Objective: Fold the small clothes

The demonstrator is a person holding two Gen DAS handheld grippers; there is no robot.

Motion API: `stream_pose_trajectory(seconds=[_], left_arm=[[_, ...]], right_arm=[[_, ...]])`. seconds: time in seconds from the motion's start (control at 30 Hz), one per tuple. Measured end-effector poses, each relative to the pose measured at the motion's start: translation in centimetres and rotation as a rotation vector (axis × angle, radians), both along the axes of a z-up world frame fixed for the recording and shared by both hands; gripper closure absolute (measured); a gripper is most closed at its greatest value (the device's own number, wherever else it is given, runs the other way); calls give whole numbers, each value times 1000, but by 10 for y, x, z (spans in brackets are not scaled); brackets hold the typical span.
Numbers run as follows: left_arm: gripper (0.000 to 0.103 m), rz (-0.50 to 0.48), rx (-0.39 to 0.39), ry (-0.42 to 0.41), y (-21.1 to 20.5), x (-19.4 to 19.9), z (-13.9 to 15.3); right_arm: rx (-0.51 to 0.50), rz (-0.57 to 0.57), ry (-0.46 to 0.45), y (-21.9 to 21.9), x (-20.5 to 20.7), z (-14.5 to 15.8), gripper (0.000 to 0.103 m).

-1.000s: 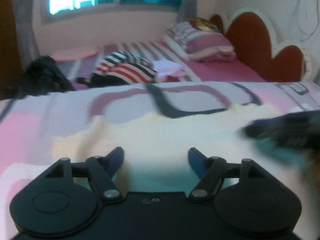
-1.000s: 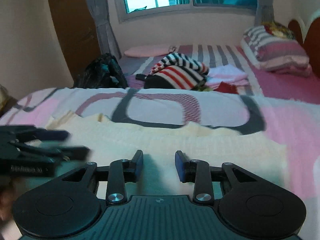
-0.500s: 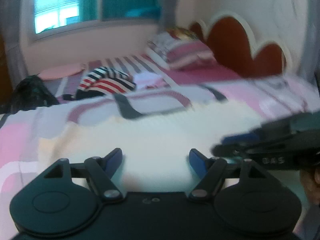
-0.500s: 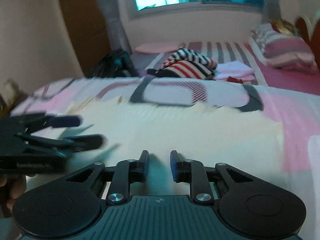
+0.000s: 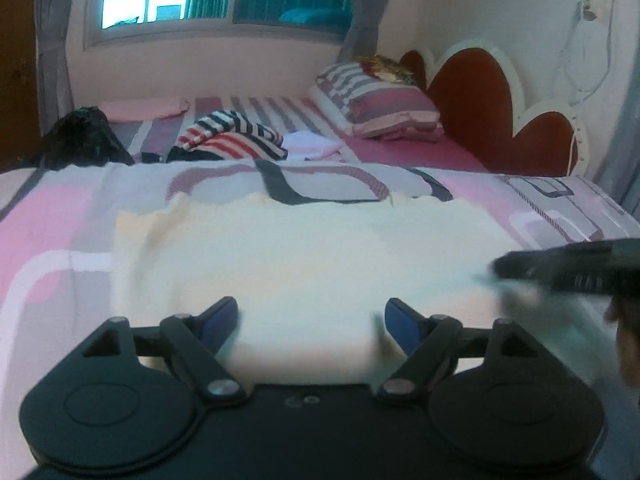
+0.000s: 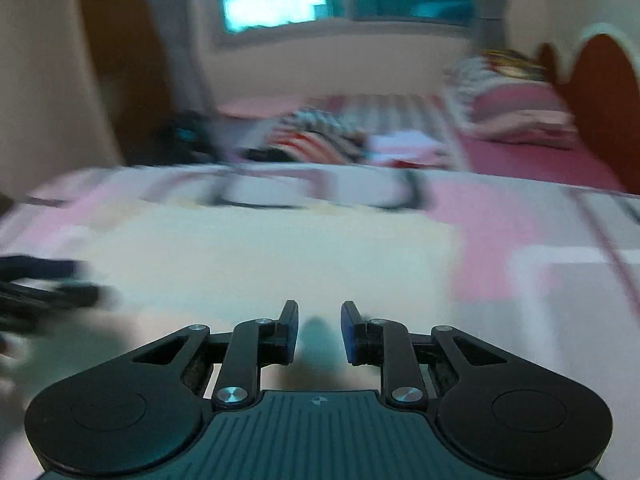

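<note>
The cream garment [image 5: 304,248] lies flat on the near part of the bed [image 5: 72,208]. It looks soft, light and limp; better to pinch its near corners. Left tongs [image 5: 312,318] stand wide and empty; right tongs [image 6: 319,330] are narrow, also empty.

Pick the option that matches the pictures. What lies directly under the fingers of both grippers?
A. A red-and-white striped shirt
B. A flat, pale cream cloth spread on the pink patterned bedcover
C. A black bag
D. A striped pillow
B: the pale cream cloth lies spread on the pink patterned bedcover, filling the space ahead of the left gripper and the right gripper.
</note>
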State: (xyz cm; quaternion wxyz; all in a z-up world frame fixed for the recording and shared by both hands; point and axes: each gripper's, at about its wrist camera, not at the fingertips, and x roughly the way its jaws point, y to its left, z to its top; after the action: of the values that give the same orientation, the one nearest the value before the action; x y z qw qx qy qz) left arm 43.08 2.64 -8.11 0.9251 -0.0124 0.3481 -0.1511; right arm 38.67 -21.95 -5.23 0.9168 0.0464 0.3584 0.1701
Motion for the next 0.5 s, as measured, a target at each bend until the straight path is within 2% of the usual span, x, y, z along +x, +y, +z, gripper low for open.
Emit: stream_pose_trajectory(seconds=[0.13,0.27,0.33,0.5], left_arm=[[24,1,-20,54,-15,-5,-11],[24,-3,52,66,-13,-27,-22],[24,5,84,53,-11,-41,-23],[24,56,55,56,-19,-54,-15]], right_arm=[[-11,64,53,35,-9,-11,80],[-34,57,88,33,-26,-24,80],[-37,49,94,25,-37,-24,80],[19,70,88,36,-58,-11,80]])
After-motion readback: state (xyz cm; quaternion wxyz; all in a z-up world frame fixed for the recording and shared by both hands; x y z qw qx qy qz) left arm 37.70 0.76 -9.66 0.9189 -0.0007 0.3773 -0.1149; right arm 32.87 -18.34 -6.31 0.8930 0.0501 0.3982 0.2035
